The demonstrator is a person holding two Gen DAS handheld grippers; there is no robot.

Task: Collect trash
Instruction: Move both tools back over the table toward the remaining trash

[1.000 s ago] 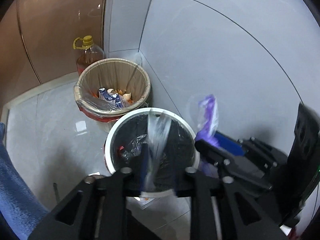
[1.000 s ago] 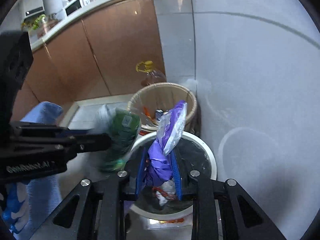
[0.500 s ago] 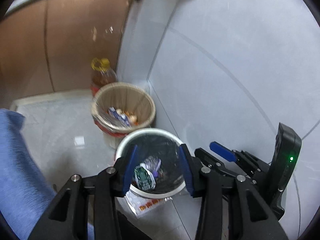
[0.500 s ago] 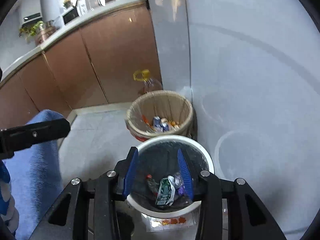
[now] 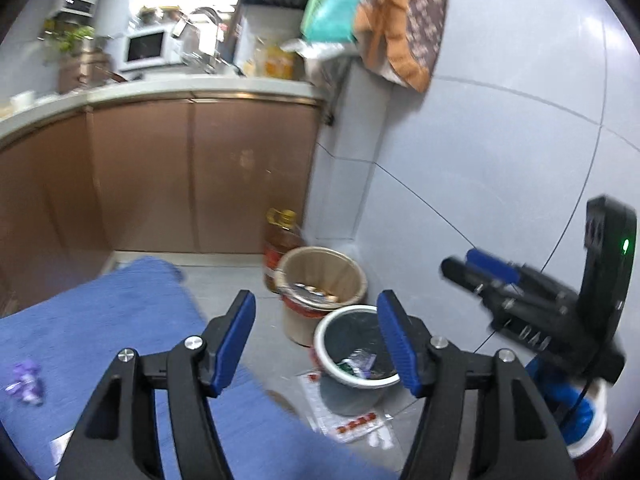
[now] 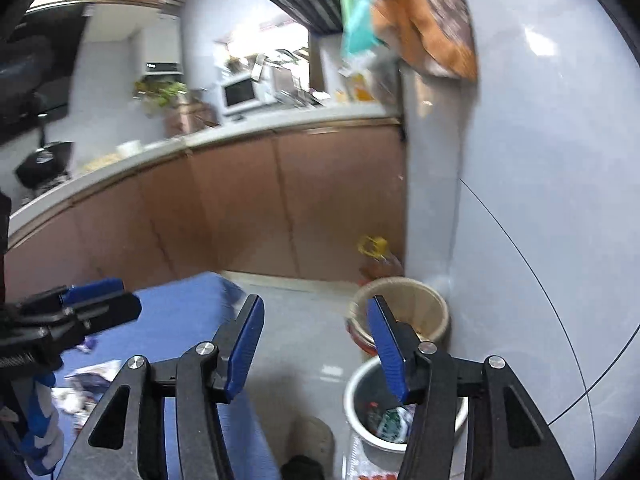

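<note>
Crumpled green and purple wrappers (image 5: pixel 360 362) lie inside the white-rimmed bin (image 5: pixel 325 354) on the grey floor, near a tan bin (image 5: pixel 352 276) by the far wall. Both the left gripper (image 5: pixel 318 340) and right gripper (image 6: pixel 316 348) are released, blue pads spread, holding nothing. More purple scraps (image 5: pixel 25 376) rest on the blue cloth (image 5: pixel 120 320) at left.
</note>
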